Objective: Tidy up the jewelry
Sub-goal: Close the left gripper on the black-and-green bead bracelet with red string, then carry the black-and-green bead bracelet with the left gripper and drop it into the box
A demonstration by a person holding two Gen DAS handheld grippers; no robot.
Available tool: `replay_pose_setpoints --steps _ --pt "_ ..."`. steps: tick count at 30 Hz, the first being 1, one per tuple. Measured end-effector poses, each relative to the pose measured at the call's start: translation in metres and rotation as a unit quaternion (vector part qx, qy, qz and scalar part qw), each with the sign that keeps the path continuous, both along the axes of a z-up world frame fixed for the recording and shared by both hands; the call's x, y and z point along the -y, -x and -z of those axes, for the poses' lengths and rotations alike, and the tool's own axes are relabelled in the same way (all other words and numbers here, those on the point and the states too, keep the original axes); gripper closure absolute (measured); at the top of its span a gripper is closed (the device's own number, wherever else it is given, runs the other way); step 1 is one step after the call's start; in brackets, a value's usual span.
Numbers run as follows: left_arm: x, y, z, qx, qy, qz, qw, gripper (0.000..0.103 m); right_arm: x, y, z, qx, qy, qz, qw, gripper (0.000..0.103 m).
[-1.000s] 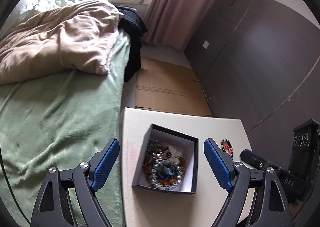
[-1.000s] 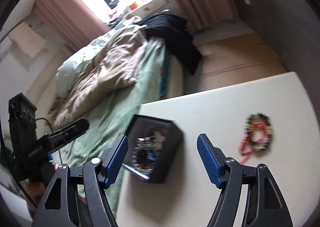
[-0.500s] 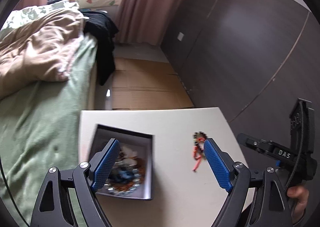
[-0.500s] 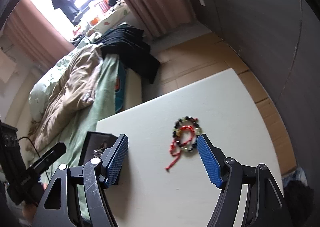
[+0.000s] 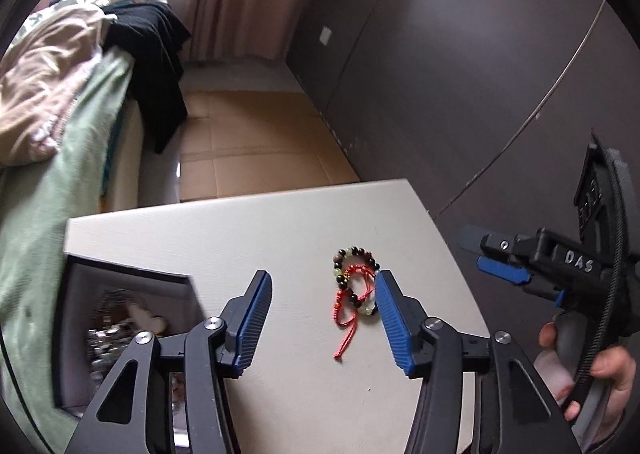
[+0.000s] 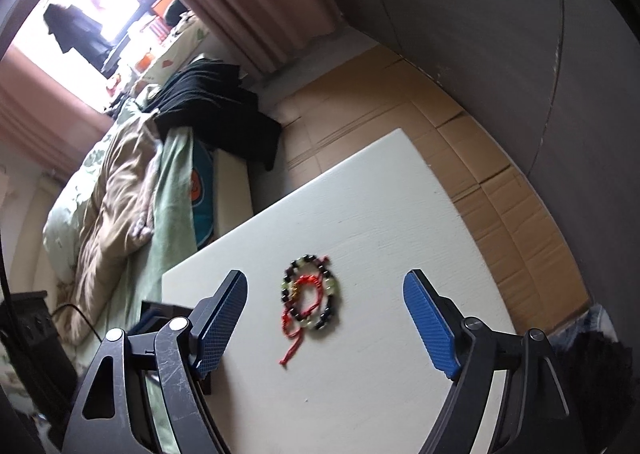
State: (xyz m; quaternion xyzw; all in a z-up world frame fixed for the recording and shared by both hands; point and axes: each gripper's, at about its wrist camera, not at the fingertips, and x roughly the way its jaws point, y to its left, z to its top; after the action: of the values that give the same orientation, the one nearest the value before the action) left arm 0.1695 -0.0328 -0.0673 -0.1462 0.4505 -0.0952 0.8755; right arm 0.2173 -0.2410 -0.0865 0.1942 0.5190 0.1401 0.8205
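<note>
Left wrist view: round beaded bracelet with red knotted cord (image 5: pixel 354 286) lies flat on matte off-white bench (image 5: pixel 280 222), just beside right blue ribbed pad of left tool (image 5: pixel 324 320). Left tool spread, empty. Black square box with white lining (image 5: pixel 120 318), glinting jewelry inside, at bench's left.

Right wrist view: right tool (image 6: pixel 325 324) spread wide, hovering, bracelet (image 6: pixel 310 296) between its pads, nearer left one, untouched.

Daylight floods in from the blown-out window (image 6: pixel 108 10) at upper left; the dark wall (image 5: pixel 460 74) carries a soft sheen. Fisheye bending and black vignette ring both views; the jewelry box (image 5: pixel 120 318) is motion-blurred
</note>
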Motion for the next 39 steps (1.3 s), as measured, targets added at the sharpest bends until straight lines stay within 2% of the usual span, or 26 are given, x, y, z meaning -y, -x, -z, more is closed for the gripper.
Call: replay_pose_setpoints --steps 4,7,13,17,20,21,22,23,25,27,33,37,39 --pt "0.011 -0.017 0.020 -0.027 0.009 0.006 0.9996 0.062 0.005 -0.008 0.004 -0.004 0.007 0.004 1.000 0.022" --pt "0.018 -0.025 0.030 -0.038 0.011 0.015 0.9991 0.062 0.008 -0.009 0.006 -0.006 0.011 0.006 1.000 0.022" --pt "0.037 -0.040 0.045 -0.049 -0.014 0.023 0.9984 0.062 0.016 -0.012 0.008 -0.006 0.028 0.007 1.000 0.022" --pt "0.042 -0.047 0.058 -0.067 -0.021 0.018 0.9974 0.070 0.026 -0.014 0.007 -0.009 0.017 0.017 1.000 0.022" --pt "0.046 -0.053 0.068 -0.084 -0.021 0.015 0.9962 0.072 0.030 -0.014 0.007 -0.009 0.014 0.022 1.000 0.022" --pt "0.046 -0.054 0.069 -0.081 -0.019 0.008 0.9965 0.077 0.031 -0.014 0.007 -0.011 0.012 0.022 1.000 0.022" --pt "0.045 -0.054 0.068 -0.082 -0.018 0.006 0.9964 0.096 0.031 -0.015 0.008 -0.013 0.009 0.022 1.000 0.022" --pt "0.044 -0.056 0.070 -0.093 -0.008 0.008 0.9956 0.095 0.031 -0.015 0.009 -0.014 0.008 0.021 1.000 0.022" --pt "0.043 -0.054 0.065 -0.089 -0.001 0.004 0.9960 0.095 0.029 -0.016 0.012 -0.018 0.007 0.019 1.000 0.022" --pt "0.046 -0.049 0.051 -0.068 -0.014 0.009 0.9976 0.095 0.026 -0.017 0.014 -0.022 0.003 0.009 1.000 0.022" --pt "0.046 -0.039 0.014 -0.037 -0.003 0.013 0.9992 0.095 0.022 -0.020 0.019 -0.025 -0.031 -0.003 0.999 0.025" --pt "0.043 -0.031 -0.007 -0.018 0.014 0.011 0.9997 0.095 0.014 -0.024 0.029 -0.038 -0.030 -0.022 0.999 0.043" --pt "0.039 -0.025 -0.016 -0.011 0.024 0.006 0.9996 0.095 0.004 -0.026 0.036 -0.049 -0.018 -0.041 0.998 0.047"
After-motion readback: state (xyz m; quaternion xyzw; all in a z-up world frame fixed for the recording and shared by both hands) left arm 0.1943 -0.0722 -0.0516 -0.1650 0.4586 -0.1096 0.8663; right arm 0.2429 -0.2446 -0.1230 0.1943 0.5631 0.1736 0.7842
